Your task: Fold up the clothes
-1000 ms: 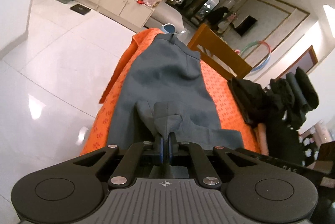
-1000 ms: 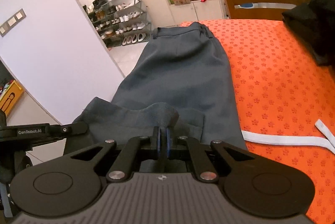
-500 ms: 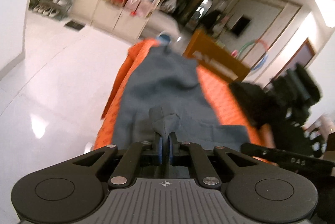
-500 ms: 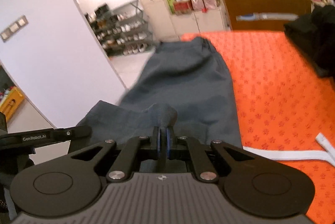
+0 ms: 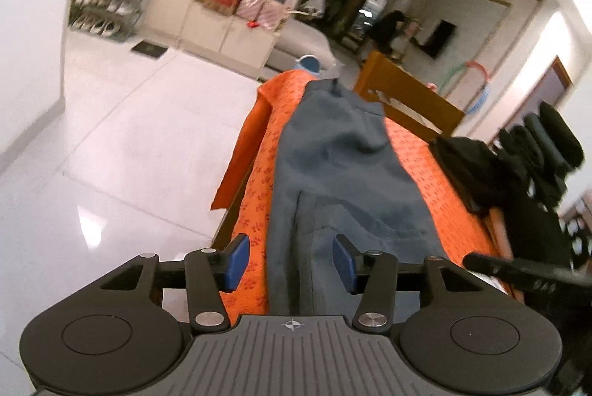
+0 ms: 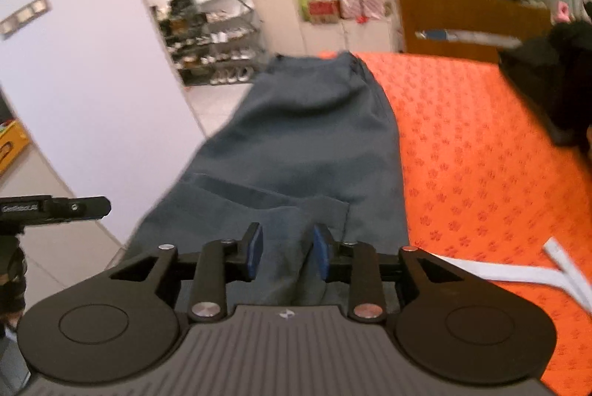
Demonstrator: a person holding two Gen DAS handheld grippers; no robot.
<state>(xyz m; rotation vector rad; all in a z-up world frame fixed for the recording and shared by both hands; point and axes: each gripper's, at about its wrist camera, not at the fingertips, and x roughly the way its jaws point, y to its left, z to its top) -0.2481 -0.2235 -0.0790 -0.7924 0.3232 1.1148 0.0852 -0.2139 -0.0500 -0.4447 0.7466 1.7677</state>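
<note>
Trousers (image 5: 344, 166), one grey pair, lengthwise on orange tabletop (image 5: 414, 152), near hem folded over, two tongs released above it, left tongs (image 5: 288, 263), right tongs (image 6: 288, 253), one black pile (image 5: 477, 170) at 3 o'clock.

My own body hides the grey trousers' (image 5: 344, 174) near end. The shelves (image 6: 218, 37) behind are blurred (contents unreadable).

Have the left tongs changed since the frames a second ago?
Yes. The left tongs have opened, releasing the gray trousers they were pinching. The fold now lies on the orange tablecloth, with the blue pads spread to either side.
</note>
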